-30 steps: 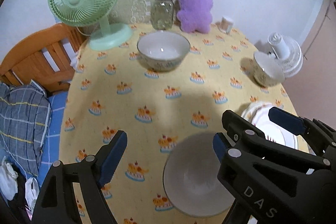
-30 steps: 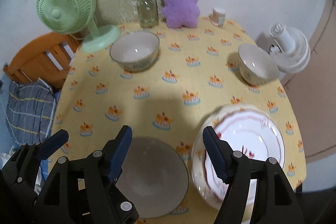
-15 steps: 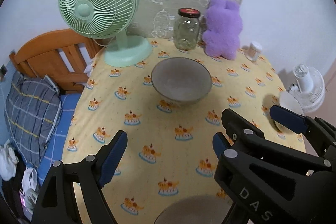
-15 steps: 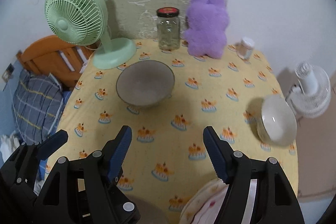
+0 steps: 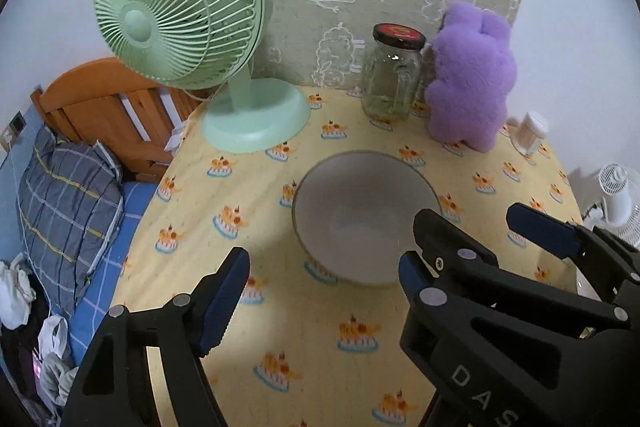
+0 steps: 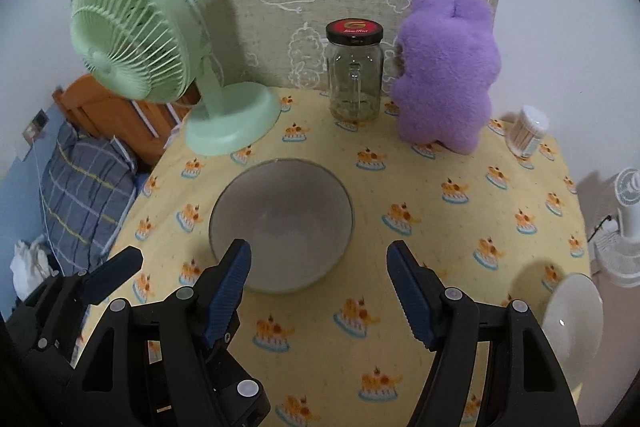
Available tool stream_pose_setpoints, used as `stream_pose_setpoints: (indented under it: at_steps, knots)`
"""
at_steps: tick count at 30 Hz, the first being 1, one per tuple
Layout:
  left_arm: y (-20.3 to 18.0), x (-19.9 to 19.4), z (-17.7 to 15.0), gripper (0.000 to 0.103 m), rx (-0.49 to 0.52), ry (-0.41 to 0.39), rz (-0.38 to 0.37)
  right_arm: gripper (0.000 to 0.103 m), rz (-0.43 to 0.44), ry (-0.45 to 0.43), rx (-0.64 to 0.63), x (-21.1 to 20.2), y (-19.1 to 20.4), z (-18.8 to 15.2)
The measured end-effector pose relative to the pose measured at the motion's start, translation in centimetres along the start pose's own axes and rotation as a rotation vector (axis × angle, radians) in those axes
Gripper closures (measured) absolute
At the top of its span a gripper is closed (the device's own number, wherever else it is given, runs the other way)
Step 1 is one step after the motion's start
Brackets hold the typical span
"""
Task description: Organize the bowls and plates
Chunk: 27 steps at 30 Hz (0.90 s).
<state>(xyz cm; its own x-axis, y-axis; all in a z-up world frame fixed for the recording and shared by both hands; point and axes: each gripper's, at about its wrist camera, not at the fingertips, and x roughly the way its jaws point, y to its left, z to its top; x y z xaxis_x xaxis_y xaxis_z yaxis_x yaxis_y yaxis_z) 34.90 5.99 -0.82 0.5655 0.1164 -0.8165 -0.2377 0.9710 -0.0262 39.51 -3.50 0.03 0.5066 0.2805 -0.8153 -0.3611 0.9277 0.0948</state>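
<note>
A grey-white bowl stands on the yellow cake-print tablecloth in front of the fan and jar. My left gripper hovers just short of it; its jaws are closing, with only the bowl's near rim showing between the tips and no pad touching it. My right gripper stands open beside the left one, its left finger overlapping the bowl's near rim. A second, white bowl sits near the table's right edge.
A green desk fan, a glass jar with a dark lid, a purple plush toy and a small swab container line the back. A white fan stands off the table's right; a bed with a checked pillow lies left.
Both grippers have moved forward over the table. The near bowl and the plate have dropped out of view, and the far bowl now sits right at the fingertips. The left jaws have narrowed slightly.
</note>
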Motion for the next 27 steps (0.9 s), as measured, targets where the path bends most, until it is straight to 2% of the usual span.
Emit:
stream_pose_setpoints:
  at_steps: [11,14,17,19,20,22,23,26,27]
  knots:
    - [-0.2,5.4,2.4,0.026,0.000,0.025,0.000,0.029,-0.002,0.051,0.056,6.0,-1.3,2.9]
    - [0.0,6.7,2.5,0.027,-0.003,0.031,0.041,0.029,-0.014,0.055,0.057,7.1,-1.4,3.0]
    - [0.4,7.8,2.5,0.033,-0.011,0.045,0.055,0.030,-0.025,0.060,0.048,8.1,-1.3,3.0]
    - [0.5,8.5,2.5,0.036,-0.012,0.058,0.052,0.037,-0.028,0.067,0.045,8.6,-1.2,2.9]
    - [0.6,8.8,2.4,0.044,-0.011,0.063,0.057,0.045,-0.030,0.074,0.043,8.9,-1.2,2.9]
    - [0.7,9.7,2.5,0.054,-0.011,0.084,0.055,0.049,-0.031,0.088,0.050,9.6,-1.3,2.8]
    - [0.8,9.9,2.5,0.058,-0.014,0.092,0.050,0.052,-0.027,0.092,0.052,9.8,-1.3,2.7]
    - [0.7,10.5,2.4,0.066,-0.007,0.102,0.049,0.071,-0.022,0.106,0.059,10.4,-1.5,2.6]
    - [0.7,10.5,2.4,0.069,-0.007,0.105,0.046,0.072,-0.023,0.111,0.061,10.5,-1.5,2.6]
